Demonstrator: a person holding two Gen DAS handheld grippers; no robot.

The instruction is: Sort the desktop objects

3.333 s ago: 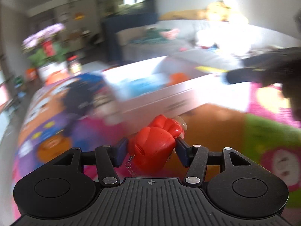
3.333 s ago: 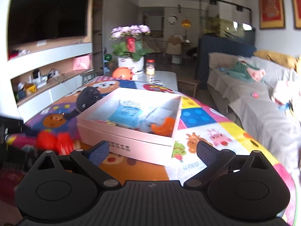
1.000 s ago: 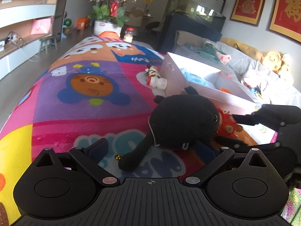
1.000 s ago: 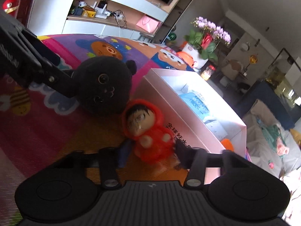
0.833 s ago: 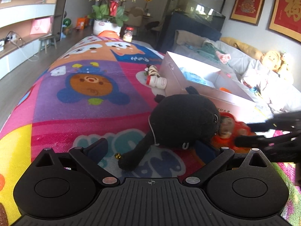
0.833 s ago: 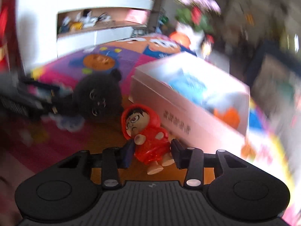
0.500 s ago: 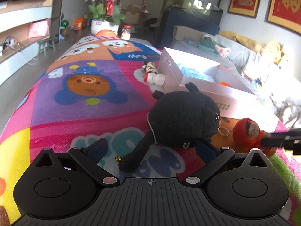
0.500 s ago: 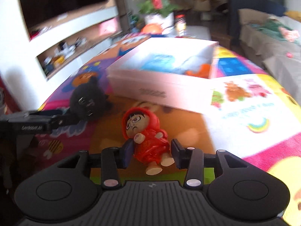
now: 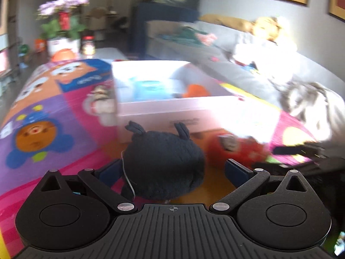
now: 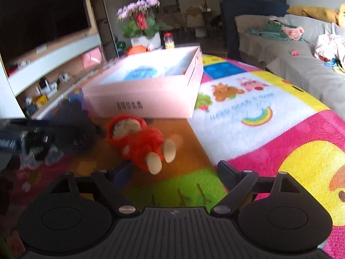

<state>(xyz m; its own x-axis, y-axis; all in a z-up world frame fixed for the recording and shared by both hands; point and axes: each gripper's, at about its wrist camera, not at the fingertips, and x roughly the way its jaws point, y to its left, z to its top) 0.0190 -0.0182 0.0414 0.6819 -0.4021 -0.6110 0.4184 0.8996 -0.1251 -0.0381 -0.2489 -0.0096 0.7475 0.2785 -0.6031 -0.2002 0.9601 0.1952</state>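
Left gripper [image 9: 171,170]: its jaws stand wide, the blue ribbed pads on either side of a round, fuzzy black plush [image 9: 163,164] with two small ears; whether the pads touch the plush cannot be told. Right gripper [image 10: 172,172]: its jaws are opening, with nothing pressed between them; the red doll [image 10: 138,140], hooded, in glossy red with bare tan feet, lies on its back on the mat [image 10: 269,133] just beyond the fingertips, free of both pads. The doll rests close in front of the box [image 10: 146,99], a shallow, open, pale pink cardboard rectangle with a line of dark print on its near wall. Inside the box lie a blue packet [image 9: 148,88] and an orange item [image 9: 195,90], both blurred. The plush sits just left of the doll, also before the box. The mat is a smooth, woven-looking sheet printed in bright cartoon panels. A potted plant [image 10: 140,21] with purple flowers stands at the far end.
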